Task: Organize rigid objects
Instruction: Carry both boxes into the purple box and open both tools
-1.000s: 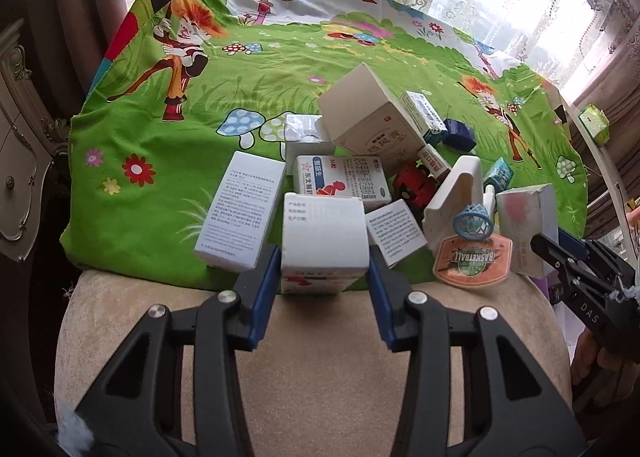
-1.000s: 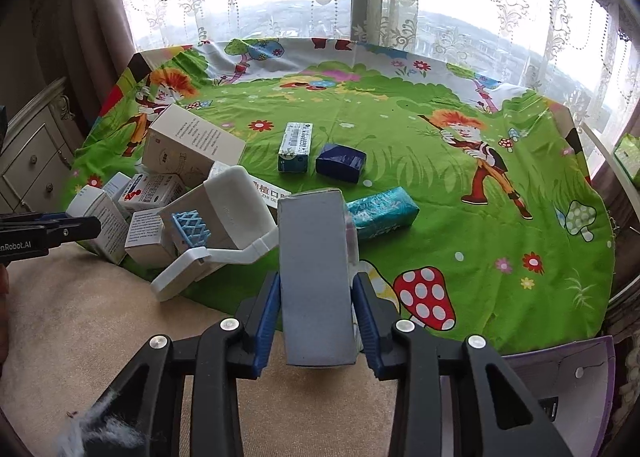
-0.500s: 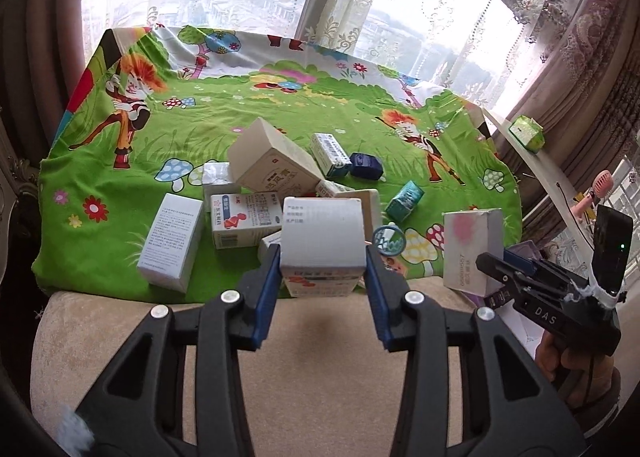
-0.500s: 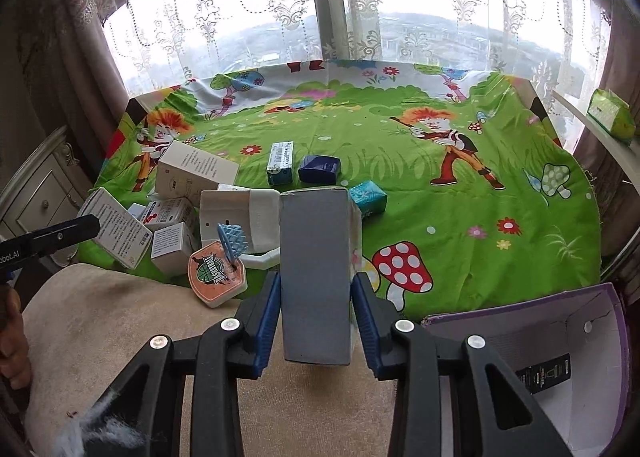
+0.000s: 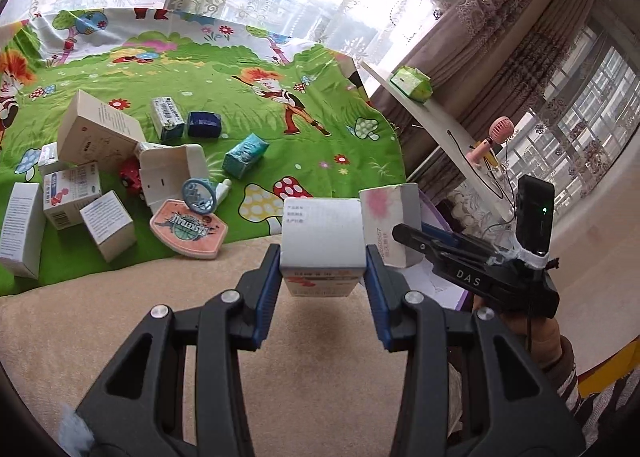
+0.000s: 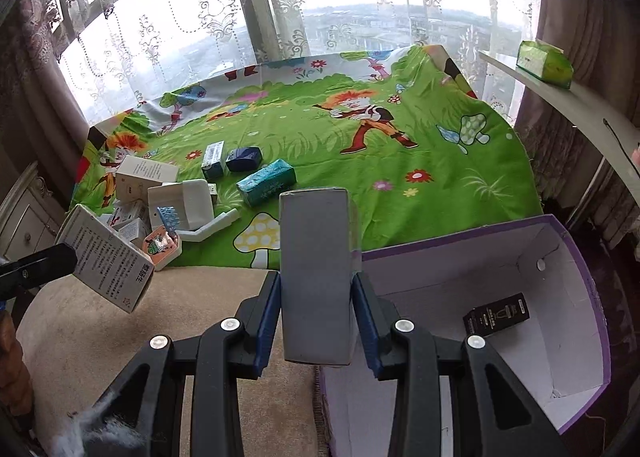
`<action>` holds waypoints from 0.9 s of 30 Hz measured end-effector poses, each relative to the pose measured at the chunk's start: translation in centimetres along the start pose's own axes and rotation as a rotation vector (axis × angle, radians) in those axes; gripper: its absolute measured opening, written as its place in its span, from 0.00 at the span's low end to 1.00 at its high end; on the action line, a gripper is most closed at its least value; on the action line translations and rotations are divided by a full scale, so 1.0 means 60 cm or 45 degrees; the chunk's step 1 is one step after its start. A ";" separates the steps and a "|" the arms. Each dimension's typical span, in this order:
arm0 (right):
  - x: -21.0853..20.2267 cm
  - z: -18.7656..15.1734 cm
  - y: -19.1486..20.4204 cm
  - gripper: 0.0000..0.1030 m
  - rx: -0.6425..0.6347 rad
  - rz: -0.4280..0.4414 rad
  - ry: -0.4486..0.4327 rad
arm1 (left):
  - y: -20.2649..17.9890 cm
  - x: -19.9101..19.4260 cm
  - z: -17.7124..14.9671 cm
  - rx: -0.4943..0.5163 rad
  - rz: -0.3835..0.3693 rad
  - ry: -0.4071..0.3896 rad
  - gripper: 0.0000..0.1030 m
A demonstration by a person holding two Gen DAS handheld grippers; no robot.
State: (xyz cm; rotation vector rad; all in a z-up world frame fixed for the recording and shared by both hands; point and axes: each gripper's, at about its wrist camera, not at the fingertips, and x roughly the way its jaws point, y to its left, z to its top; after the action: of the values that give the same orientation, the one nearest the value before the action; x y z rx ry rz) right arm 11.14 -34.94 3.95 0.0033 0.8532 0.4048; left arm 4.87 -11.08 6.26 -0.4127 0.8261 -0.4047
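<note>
A green cartoon sheet [image 6: 320, 145] covers the bed by the window. The left tongs [image 5: 323, 277] clench a white medicine box [image 5: 322, 241]. The right tongs [image 6: 317, 317] grip a grey carton [image 6: 315, 277], with the purple-rimmed box [image 6: 560, 337] at 3 o'clock.

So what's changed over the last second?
Both tongs swung right, away from the pile and toward the purple bin. The left tongs still clamp the white box; the right tongs still clamp the grey box, now at the bin's edge. Nothing released; the pile looks unchanged.

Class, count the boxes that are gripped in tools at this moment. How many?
2: a white box clamped in the left tool, and a tall box clamped in the right tool. Neither is hidden.
</note>
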 end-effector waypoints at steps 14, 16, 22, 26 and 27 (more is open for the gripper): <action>-0.027 -0.006 -0.068 0.38 0.140 -0.142 0.003 | -0.101 0.071 -0.030 0.150 -0.234 0.237 0.66; -0.028 -0.008 -0.074 0.45 0.164 -0.192 0.029 | -0.103 0.068 -0.032 0.163 -0.227 0.232 0.67; -0.059 0.004 -0.074 0.51 0.187 -0.451 0.100 | -0.058 0.047 -0.016 0.073 -0.136 0.147 0.67; -0.109 0.042 -0.037 0.59 0.114 -0.477 0.085 | -0.006 0.016 -0.003 -0.006 0.009 0.061 0.67; -0.121 0.058 -0.017 0.60 0.061 -0.477 0.089 | 0.011 0.006 0.002 -0.035 0.047 0.037 0.67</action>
State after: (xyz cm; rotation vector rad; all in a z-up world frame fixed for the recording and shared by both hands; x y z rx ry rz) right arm 9.77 -37.88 11.42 -0.1250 0.9099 0.0328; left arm 5.29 -10.69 5.75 -0.4176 0.8672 -0.3662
